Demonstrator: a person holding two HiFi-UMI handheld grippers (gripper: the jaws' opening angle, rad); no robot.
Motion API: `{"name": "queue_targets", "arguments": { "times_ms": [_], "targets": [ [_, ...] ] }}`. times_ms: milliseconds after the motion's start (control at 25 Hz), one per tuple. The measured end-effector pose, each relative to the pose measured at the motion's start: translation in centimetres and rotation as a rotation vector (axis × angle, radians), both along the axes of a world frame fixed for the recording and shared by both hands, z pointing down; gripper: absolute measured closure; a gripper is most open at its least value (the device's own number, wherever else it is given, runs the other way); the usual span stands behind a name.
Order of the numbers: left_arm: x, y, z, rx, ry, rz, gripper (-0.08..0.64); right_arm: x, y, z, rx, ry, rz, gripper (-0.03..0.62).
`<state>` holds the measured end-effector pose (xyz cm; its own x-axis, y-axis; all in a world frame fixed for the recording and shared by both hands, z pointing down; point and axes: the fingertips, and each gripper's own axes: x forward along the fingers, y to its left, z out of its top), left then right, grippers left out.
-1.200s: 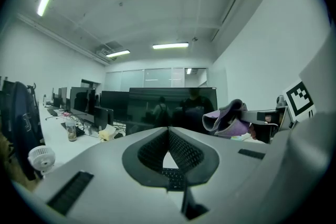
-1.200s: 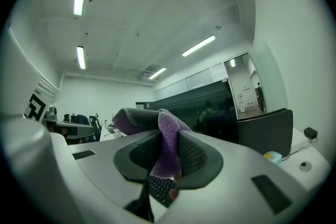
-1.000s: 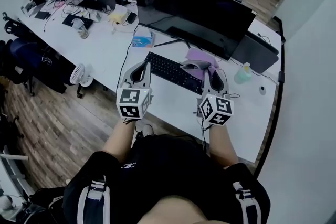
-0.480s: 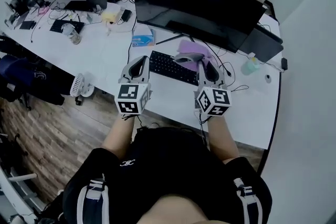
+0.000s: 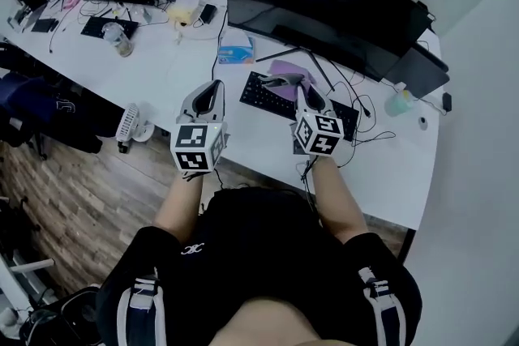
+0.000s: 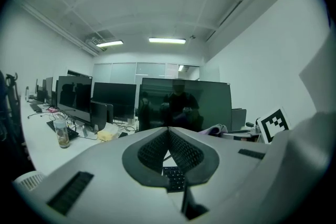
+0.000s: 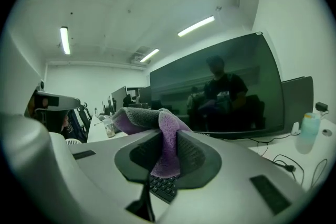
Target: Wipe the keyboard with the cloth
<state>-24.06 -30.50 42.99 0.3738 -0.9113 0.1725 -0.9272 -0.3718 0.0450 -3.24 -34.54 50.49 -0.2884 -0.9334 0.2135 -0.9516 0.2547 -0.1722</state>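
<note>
Purple cloth hangs clamped in right claw over black keyboard.

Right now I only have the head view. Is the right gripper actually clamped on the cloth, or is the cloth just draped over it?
Observer: Clamped. The right gripper view shows the purple cloth pinched between the fingers of the right gripper, with the rest bunched over the top.
Operator: Left one carrying anything?
Observer: No. In its own view the left gripper has its fingers meeting at the tips with nothing between them. Keys of the keyboard show through the gap below.
</note>
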Motion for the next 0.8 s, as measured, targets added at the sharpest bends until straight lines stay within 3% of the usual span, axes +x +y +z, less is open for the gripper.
{"name": "queue_targets", "arguments": {
  "times_ms": [480,800],
  "targets": [
    [-8.1,0.7,0.7,-0.020,-0.007,-0.134,0.546,-7.0,-5.8,8.7,-0.160,0.122,-0.026,0.502],
    [-11.8,0.5,1.4,-0.040,-0.020,-0.179,0.546,-9.7,-8.9,13.5,-0.245,0.181,-0.021,0.500]
  ]
}}
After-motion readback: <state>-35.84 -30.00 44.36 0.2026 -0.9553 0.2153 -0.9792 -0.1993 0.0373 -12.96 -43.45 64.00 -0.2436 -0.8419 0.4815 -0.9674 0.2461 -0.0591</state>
